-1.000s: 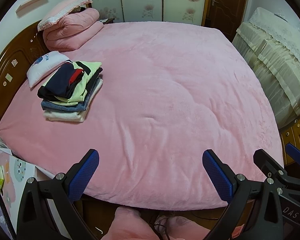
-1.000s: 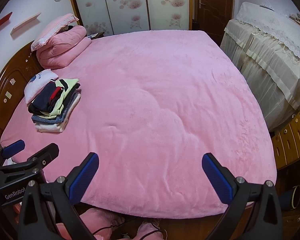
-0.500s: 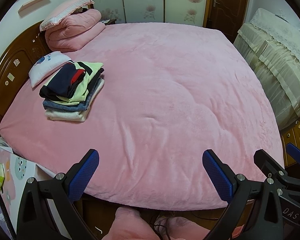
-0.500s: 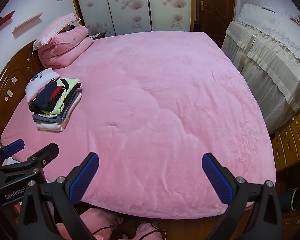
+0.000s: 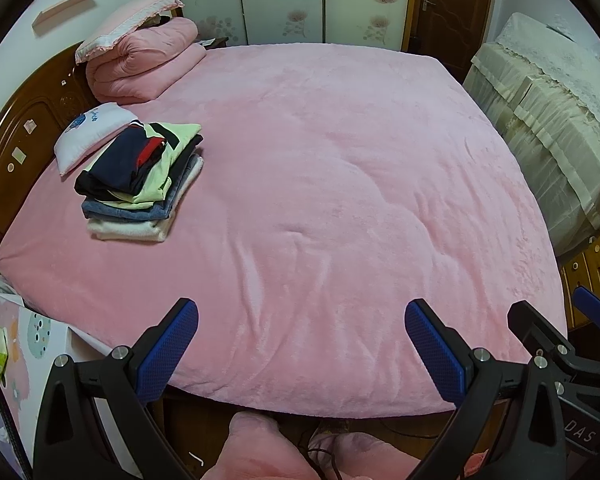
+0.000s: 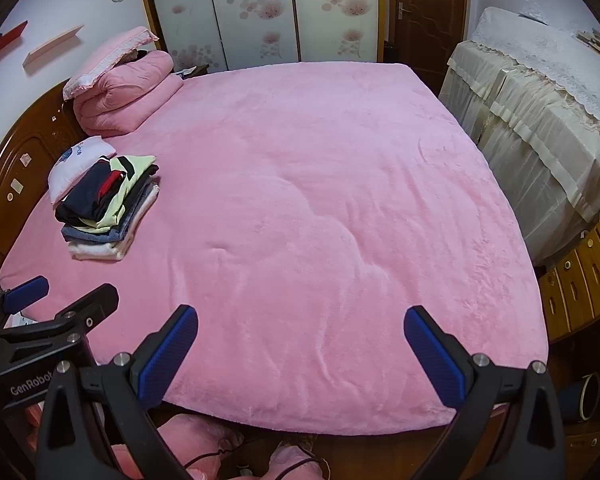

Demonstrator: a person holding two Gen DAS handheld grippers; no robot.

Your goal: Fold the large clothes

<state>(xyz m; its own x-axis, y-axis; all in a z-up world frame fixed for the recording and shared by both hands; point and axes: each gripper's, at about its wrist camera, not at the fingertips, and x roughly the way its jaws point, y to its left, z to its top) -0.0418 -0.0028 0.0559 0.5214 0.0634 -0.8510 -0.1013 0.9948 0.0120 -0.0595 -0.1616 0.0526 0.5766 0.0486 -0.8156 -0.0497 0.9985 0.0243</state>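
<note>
Both tongs are held side by side above the near edge of the bed, each spread wide apart, nothing between the blue pads. Left gripper (image 5: pixel 300 344); right gripper (image 6: pixel 300 348). Wide pink plush bedspread (image 5: pixel 320 184) lies flat, lightly creased. Stack of folded clothes (image 5: pixel 140 180) sits on the bedspread's left side near the dark wooden headboard (image 5: pixel 16 140): navy-and-red garment on top, lime-green, denim, cream towel-like layer beneath. Small white pillow (image 5: pixel 88 132) touches the stack's far edge. Rolled pink quilt (image 5: pixel 144 64) lies further back, well apart.
</note>
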